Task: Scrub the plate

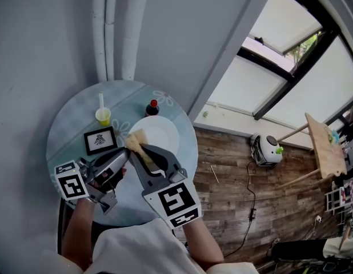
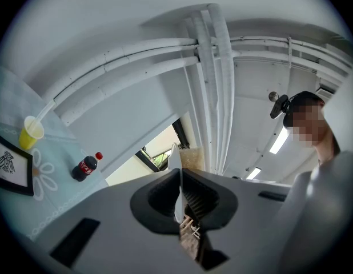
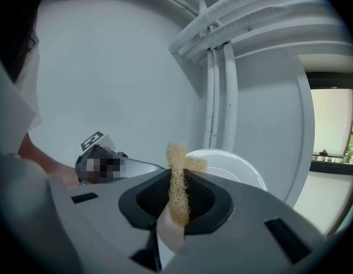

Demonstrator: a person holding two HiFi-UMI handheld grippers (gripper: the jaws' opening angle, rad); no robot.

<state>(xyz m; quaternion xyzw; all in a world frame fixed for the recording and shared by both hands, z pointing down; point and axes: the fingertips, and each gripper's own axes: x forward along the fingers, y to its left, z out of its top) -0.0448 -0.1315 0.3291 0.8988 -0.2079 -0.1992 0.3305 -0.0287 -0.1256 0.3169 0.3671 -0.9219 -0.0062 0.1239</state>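
Note:
A white plate [image 1: 164, 132] is held above the round table, and my left gripper [image 1: 124, 161] is shut on its near left rim. In the left gripper view the plate [image 2: 177, 173] shows edge-on as a thin white line between the jaws of that gripper [image 2: 179, 197]. My right gripper [image 1: 143, 153] is shut on a tan scrub sponge [image 1: 136, 142], which lies against the plate's left part. In the right gripper view the sponge [image 3: 176, 178] stands upright in the right gripper [image 3: 177, 203], with the plate [image 3: 236, 168] just behind it and the left gripper [image 3: 116, 165] at the left.
On the blue-clothed round table [image 1: 68, 127] stand a yellow cup with a straw [image 1: 103, 115], a small cola bottle [image 1: 152, 108] and a black-framed picture [image 1: 100, 140]. White pipes [image 1: 115, 27] run up the wall behind. Wooden floor [image 1: 233, 176] lies to the right.

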